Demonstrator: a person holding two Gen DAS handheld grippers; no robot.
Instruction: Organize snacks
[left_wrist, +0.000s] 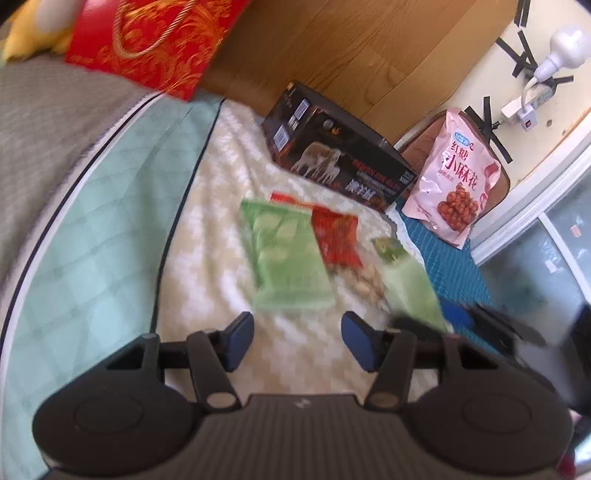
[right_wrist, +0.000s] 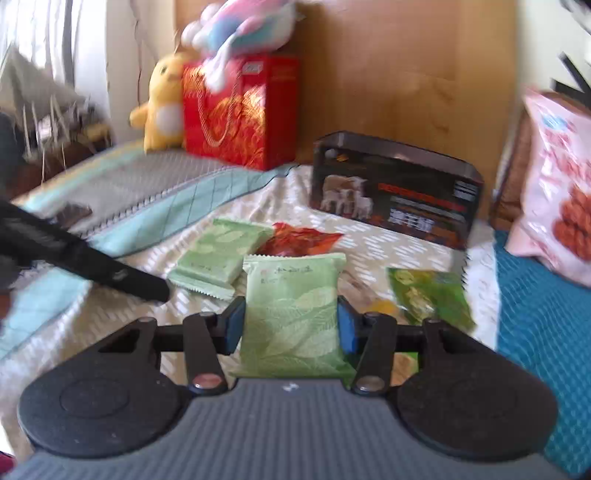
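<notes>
Gripping a pale green snack packet (right_wrist: 293, 321) by its two long edges, the right tongs (right_wrist: 291, 325) hold it clamped between their blue pads (right_wrist: 235, 325) just above the bed (right_wrist: 399, 254), apparently so it can be carried flat without crushing what is inside. The packet's long axis runs straight out along the fingers, its crimped top seam pointing away toward the dark box (right_wrist: 395, 188) standing against the wooden headboard (right_wrist: 406, 74).

A matching green packet (right_wrist: 218, 254) lies on the cream blanket (right_wrist: 122, 306) with a red wrapper (right_wrist: 301, 240) beside it, and a darker green pouch (right_wrist: 432, 295) lies apart to the right; their loose scatter suggests sorting has only started.

From the other side, the left tongs (left_wrist: 297, 341) stand apart with nothing between them, poised just short of the green packet (left_wrist: 286, 254) on the blanket, whose long axis slants away from the fingers. A pink bag (left_wrist: 452, 177) leans upright at the wall, and a red gift bag (right_wrist: 240, 110) stands against the headboard, either one a likely gathering place, though which cannot be told.
</notes>
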